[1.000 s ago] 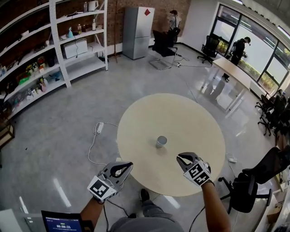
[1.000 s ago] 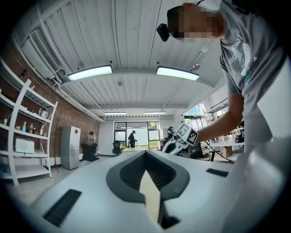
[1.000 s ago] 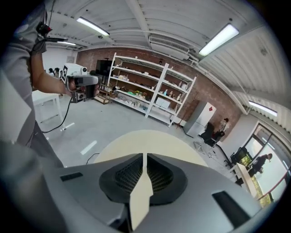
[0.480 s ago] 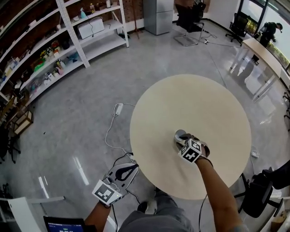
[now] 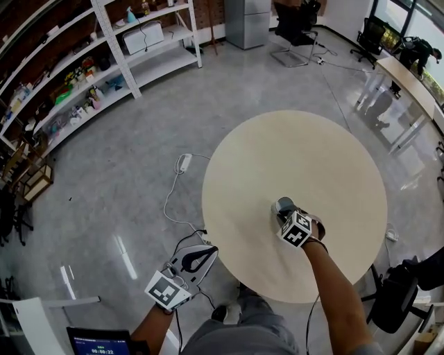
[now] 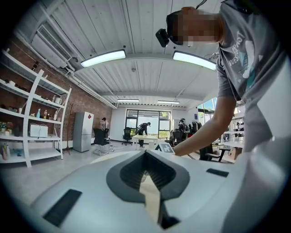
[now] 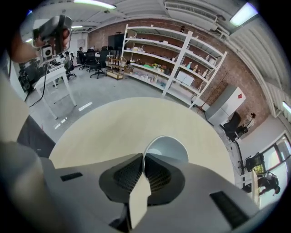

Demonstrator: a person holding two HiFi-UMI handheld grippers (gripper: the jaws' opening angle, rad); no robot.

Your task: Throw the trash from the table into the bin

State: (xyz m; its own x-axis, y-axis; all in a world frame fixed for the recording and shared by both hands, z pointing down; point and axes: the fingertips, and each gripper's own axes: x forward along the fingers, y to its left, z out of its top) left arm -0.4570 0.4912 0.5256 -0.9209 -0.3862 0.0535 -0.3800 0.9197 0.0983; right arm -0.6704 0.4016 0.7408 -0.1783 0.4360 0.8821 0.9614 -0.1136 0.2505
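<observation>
R hand-held gripper [image 5: 284,210]: tilted down over desk [image 5: 298,152], jaws just closed, pinching wall of paper cup [image 7: 167,146] at its rim | cup: upright on desk (open top up, nearer the person's side) | L hand-held gripper [image 5: 206,251]: jaws together, nothing between, held level just off desk edge, above floor [image 5: 139,173]

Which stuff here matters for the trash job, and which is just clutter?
Job: cup; right gripper, jaws just closed on its rim; table. No bin in view.

Lying about: left gripper, shut and empty off the table; shelves; power strip; fridge.
</observation>
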